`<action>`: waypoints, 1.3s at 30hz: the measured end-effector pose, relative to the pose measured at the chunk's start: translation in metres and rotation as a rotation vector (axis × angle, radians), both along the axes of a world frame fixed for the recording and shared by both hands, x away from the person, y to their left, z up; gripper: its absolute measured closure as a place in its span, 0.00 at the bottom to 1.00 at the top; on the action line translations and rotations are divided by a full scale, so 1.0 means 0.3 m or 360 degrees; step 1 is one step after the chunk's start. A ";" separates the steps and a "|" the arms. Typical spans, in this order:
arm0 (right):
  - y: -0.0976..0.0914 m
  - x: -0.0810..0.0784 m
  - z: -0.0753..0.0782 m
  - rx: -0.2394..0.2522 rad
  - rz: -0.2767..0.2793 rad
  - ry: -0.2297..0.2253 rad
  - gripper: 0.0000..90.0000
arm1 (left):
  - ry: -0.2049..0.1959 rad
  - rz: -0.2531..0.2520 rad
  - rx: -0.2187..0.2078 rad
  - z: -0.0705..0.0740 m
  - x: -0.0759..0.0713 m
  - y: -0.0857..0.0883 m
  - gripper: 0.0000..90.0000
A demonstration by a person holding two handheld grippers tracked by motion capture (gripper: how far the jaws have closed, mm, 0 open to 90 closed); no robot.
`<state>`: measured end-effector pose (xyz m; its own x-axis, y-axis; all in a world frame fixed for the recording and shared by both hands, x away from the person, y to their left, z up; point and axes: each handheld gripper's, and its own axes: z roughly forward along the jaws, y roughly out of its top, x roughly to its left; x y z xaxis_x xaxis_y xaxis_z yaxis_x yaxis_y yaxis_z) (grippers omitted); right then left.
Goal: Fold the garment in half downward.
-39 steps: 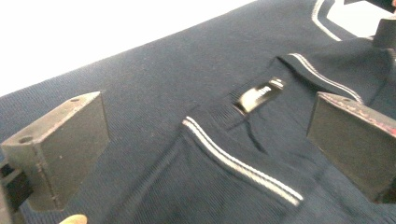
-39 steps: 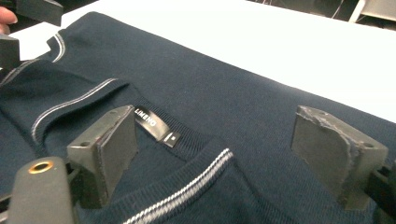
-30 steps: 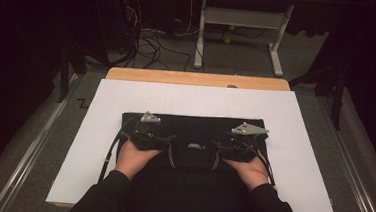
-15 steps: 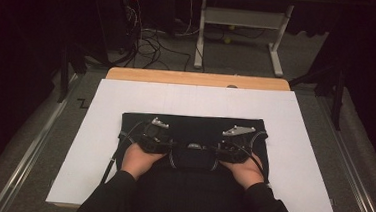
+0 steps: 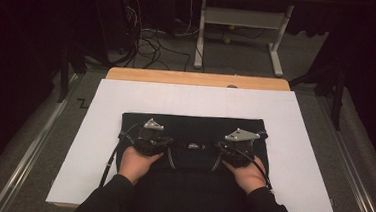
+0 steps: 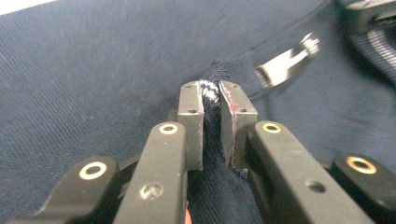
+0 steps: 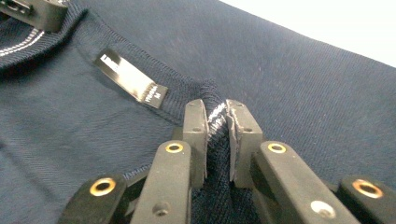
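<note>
dark navy sweater (image 5: 194, 136) flat on the counter (image 5: 99, 130), left hand-held gripper (image 6: 211, 93) just clamped onto its ribbed collar (image 7: 212, 119), right hand-held gripper (image 7: 218, 112) pinching the collar too, neck label (image 7: 130, 79) just left of it

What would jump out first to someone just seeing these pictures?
A dark navy sweater lies flat in the middle of the white sheet that covers the table. The left claw and the right claw have just been closing and each now pinches the ribbed, white-striped collar, one at each side of the neck opening. A black label lies inside the neck between them.
</note>
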<state>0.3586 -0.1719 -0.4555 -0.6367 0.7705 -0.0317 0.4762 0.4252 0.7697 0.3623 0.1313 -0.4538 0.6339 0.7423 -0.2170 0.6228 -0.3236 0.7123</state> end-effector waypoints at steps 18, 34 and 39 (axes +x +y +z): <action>-0.060 -0.212 0.032 0.0148 0.0141 -0.0223 0.91 | -0.0170 -0.0136 -0.0105 -0.005 -0.232 0.053 0.84; -0.108 -0.346 0.040 0.0171 0.0240 -0.0233 0.90 | -0.0203 -0.0288 -0.0132 0.028 -0.380 0.055 0.84; -0.113 -0.377 0.031 0.0153 0.0267 -0.0216 0.90 | -0.0194 -0.0334 -0.0101 0.018 -0.422 0.045 0.84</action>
